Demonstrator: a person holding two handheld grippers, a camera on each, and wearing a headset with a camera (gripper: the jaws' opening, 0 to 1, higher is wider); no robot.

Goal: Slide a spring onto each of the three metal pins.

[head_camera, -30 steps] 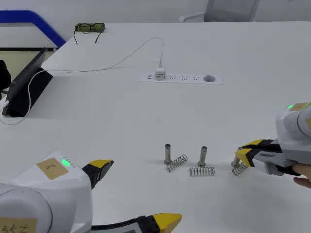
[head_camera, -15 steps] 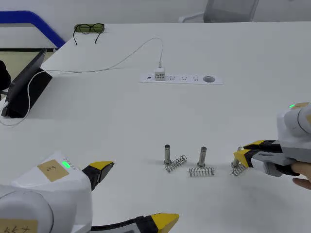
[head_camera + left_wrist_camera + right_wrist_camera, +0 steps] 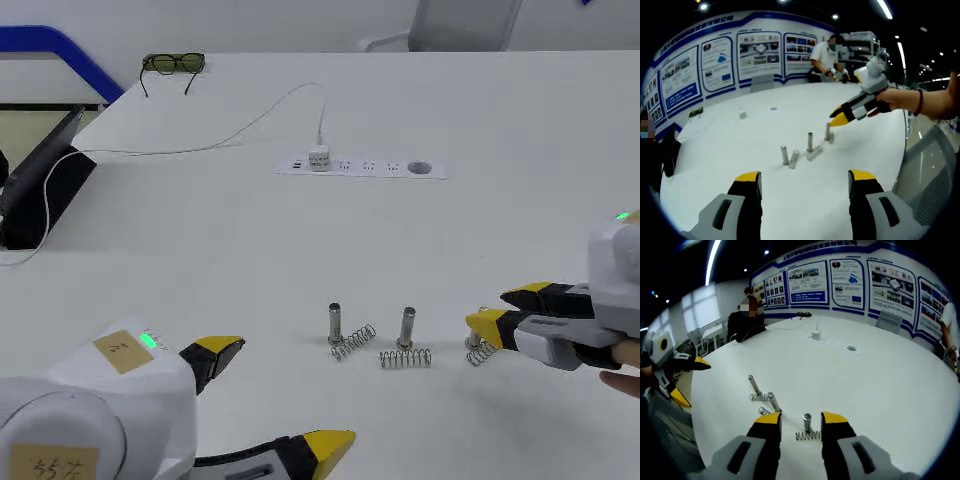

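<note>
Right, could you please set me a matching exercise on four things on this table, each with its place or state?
Things:
1. dark-framed glasses
2. white power strip
3. rightmost metal pin
4. middle coiled steel spring

Places or states:
A. lying flat by the middle metal pin
B. near the far left corner of the white table
C. upright between the yellow-tipped fingers of the right gripper
D. has a white charger plugged in

Pairs: 1-B, 2-D, 3-C, 4-A.

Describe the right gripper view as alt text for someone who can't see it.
The right gripper, jaws open, frames an upright pin on a white table, a spring lying at its base. Two more pins stand beyond to the left, each with a spring beside it.
</note>
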